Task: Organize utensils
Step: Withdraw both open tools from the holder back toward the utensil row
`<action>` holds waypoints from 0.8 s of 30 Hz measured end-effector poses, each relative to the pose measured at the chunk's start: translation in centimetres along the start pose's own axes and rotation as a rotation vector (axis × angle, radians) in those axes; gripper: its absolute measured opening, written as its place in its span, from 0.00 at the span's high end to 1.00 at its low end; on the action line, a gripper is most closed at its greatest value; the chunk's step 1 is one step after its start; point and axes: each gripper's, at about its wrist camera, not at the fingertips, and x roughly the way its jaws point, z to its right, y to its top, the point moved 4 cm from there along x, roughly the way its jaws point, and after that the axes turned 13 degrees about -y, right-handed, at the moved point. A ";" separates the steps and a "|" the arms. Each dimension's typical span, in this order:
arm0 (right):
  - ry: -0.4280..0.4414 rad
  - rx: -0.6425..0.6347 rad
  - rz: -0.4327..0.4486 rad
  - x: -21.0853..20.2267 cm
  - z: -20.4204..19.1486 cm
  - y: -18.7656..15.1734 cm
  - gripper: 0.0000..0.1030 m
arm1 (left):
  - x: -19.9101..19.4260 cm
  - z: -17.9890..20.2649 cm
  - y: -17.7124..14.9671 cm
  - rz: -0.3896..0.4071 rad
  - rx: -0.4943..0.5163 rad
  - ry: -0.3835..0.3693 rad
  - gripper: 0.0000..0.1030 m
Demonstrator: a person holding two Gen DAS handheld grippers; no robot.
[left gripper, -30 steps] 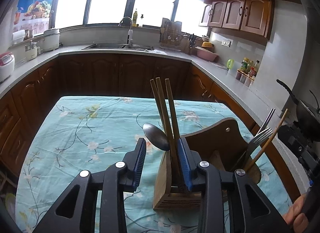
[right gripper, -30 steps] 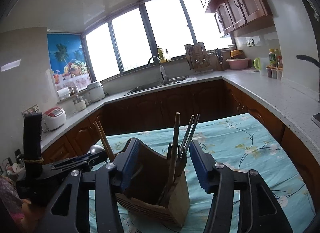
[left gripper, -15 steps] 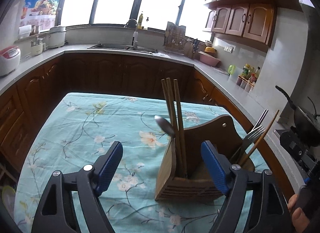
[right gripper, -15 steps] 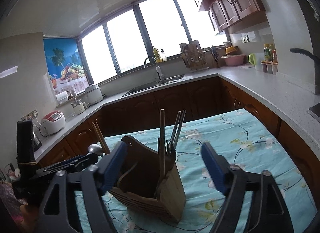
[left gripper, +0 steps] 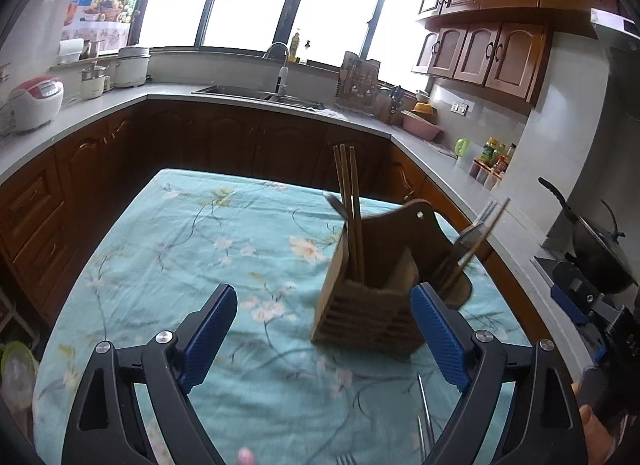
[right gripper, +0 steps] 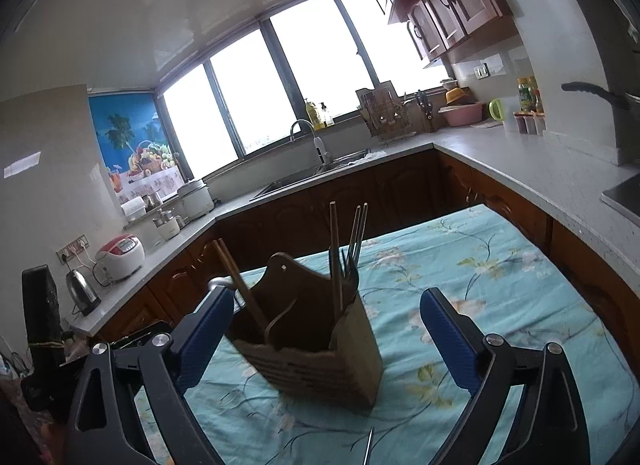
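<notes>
- Nearest to the person, loose cutlery lies on the flowered cloth of the bench: a fork lies at the near edge with its long axis running away from the viewer, toward the holder, and tines of another show at the very bottom of the left view.
- The left tool hangs over the cloth with its blue pads spread wide and nothing between them; they have just been opening.
- The right tool has also just been opening and is empty, its pads either side of the wooden utensil holder without touching it.
- The step in hand looks like going back for the next loose piece. Best to come down on the fork across its handle, pads closing on the narrow sides, then lift and tip it upright.
- Farther off, the holder stands upright on the cloth. Its chopsticks rise almost vertical in the left compartment, a spoon beside them.
- In the other compartment, forks stand tines-up, with one wooden stick leaning outward.
</notes>
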 end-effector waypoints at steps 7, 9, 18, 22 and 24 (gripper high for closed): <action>0.026 0.043 -0.037 -3.1 0.5 -2.3 0.05 | -4.7 0.2 -3.3 -0.015 -0.079 -0.021 0.07; 0.030 0.048 -0.045 -4.0 0.7 -3.1 0.05 | -6.0 0.2 -4.5 -0.028 -0.101 -0.018 0.07; 0.035 0.028 -0.069 -7.7 1.0 -6.4 0.04 | -10.8 0.9 -8.4 -0.037 -0.120 0.043 0.07; 0.013 -0.016 -0.064 -9.4 1.2 -7.9 0.04 | -12.6 1.5 -9.7 -0.036 -0.098 0.076 0.07; 0.002 -0.031 -0.061 -10.1 1.3 -8.5 0.03 | -13.6 1.9 -10.3 -0.030 -0.073 0.095 0.07</action>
